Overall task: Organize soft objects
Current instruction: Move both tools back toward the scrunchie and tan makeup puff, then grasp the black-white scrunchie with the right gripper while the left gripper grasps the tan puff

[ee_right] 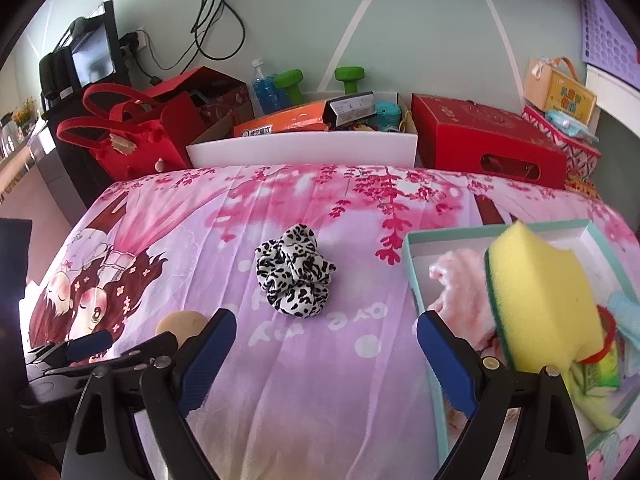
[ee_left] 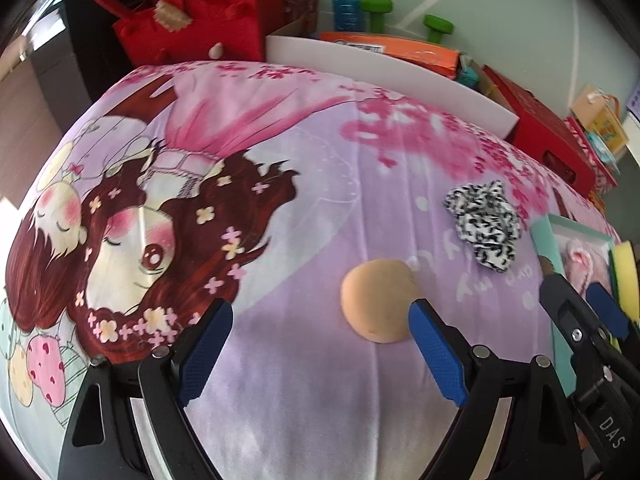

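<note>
Left wrist view: the left tongs (ee_left: 320,328) gape empty above a cartoon-print sheet (ee_left: 304,184), the peach sponge puff (ee_left: 378,300) beside one tip.

Right wrist view: the right tongs (ee_right: 324,340) spread empty; leopard-print scrunchie (ee_right: 296,276) on the sheet, yellow sponge (ee_right: 540,296) in the teal box (ee_right: 416,276) below a pale green wall (ee_right: 420,24).

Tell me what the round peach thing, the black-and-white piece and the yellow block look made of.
Peach puff: probably soft foam, matte and smooth, with a slight dimple. Black-and-white scrunchie: gathered fabric, ruffled folds, slight sheen. Yellow sponge: porous foam with a green scouring layer along one edge.
</note>
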The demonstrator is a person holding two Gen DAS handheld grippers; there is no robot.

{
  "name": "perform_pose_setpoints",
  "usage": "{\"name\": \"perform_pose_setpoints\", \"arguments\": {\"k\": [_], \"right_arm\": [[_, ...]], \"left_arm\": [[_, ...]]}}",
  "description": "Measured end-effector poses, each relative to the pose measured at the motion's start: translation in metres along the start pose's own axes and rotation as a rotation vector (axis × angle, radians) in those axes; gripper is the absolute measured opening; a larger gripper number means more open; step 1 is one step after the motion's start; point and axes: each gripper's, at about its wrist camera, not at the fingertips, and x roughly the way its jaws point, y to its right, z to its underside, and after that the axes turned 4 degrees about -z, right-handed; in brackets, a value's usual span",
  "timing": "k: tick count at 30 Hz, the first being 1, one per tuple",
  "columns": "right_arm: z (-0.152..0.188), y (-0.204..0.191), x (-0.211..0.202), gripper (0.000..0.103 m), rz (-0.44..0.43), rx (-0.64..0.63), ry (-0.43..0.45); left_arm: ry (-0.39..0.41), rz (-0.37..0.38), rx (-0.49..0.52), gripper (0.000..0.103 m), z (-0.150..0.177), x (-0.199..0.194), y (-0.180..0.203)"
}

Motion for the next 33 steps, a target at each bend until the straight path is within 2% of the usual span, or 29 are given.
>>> {"name": "perform_pose_setpoints", "arguments": {"k": [9, 16, 22, 27, 33], "right_arm": [[-0.007, -0.005, 0.002, 0.090, -0.002, -0.031, -0.004], [-0.008, -0.003, 0.013, 0.088, 0.011, -0.047, -0.027], [-0.009, -0.001, 0.025, 0.088, -0.018, -0.039, -0.053], [-0.009, 0.000, 0.034, 0.085, -0.023, -0.041, -0.067], [-0.012, -0.003, 0.043, 0.081, -0.042, -0.049, -0.075]], "left_arm": [[-0.004, 0.041, 0.069, 0.090, 0.001, 0.004, 0.015], [0.001, 0.033, 0.110, 0.089, 0.002, 0.011, 0.025], [0.014, 0.046, 0.113, 0.073, 0.001, 0.011, 0.025], [0.021, 0.061, 0.101, 0.053, 0.000, 0.013, 0.024], [0.033, 0.090, 0.081, 0.049, -0.003, 0.013, 0.023]]}}
